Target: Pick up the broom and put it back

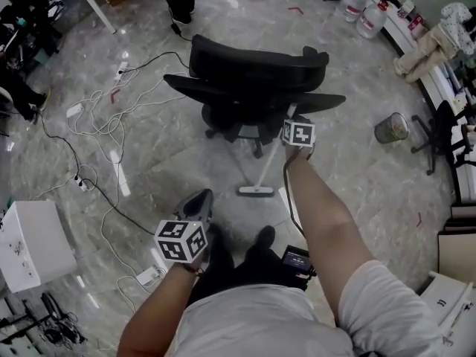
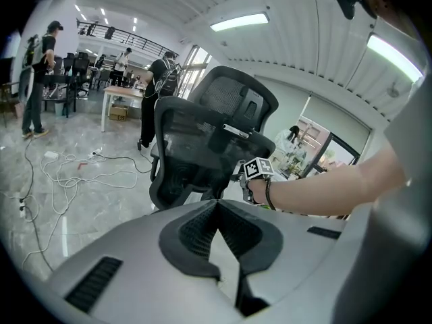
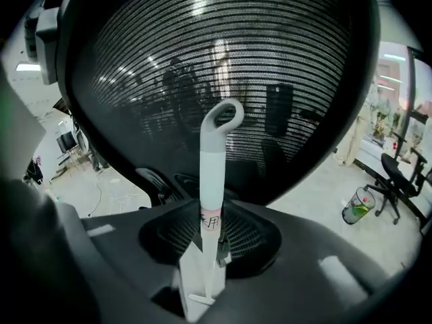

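A white broom (image 1: pixel 268 168) stands nearly upright behind a black mesh office chair (image 1: pixel 253 80), its flat head (image 1: pixel 256 191) on the marble floor. My right gripper (image 1: pixel 292 119) holds the handle near its top. In the right gripper view the handle (image 3: pixel 214 167), with its looped end, rises between the jaws (image 3: pixel 210 225) in front of the chair back (image 3: pixel 223 66), and the pads lie against it. My left gripper (image 1: pixel 199 199) hangs lower and nearer to me, shut and empty (image 2: pixel 217 204). Its view shows the chair (image 2: pixel 196 147) and the right gripper's marker cube (image 2: pixel 256 168).
White and black cables (image 1: pixel 97 117) trail over the floor at the left beside a white box (image 1: pixel 33 244). A mesh waste bin (image 1: pixel 391 127) stands at the right. Water jugs (image 1: pixel 370 17) line the far right wall. People stand by a table (image 2: pixel 125 93) in the distance.
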